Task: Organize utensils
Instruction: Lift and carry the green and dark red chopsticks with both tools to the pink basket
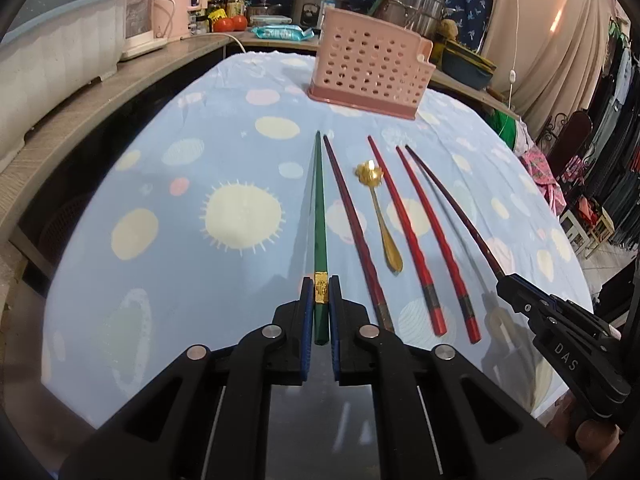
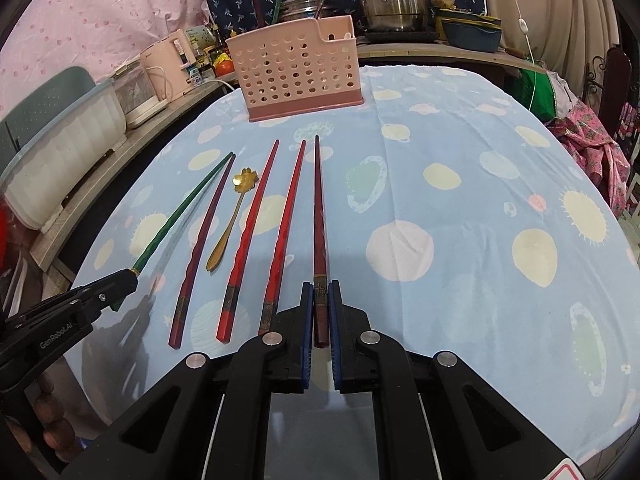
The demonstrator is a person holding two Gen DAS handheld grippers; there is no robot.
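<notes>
Five chopsticks (image 1: 352,224), tips apparently toward pink holder (image 1: 370,64).

Lay in a row before the pink slotted holder (image 2: 296,76): green chopstick (image 1: 320,216), dark maroon chopsticks (image 2: 200,248), gold spoon (image 1: 380,216), two red chopsticks (image 2: 250,236).

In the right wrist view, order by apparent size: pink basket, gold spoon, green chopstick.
1. pink basket, though farthest away.
2. green chopstick, clearly longer than the spoon.
3. gold spoon.
</notes>
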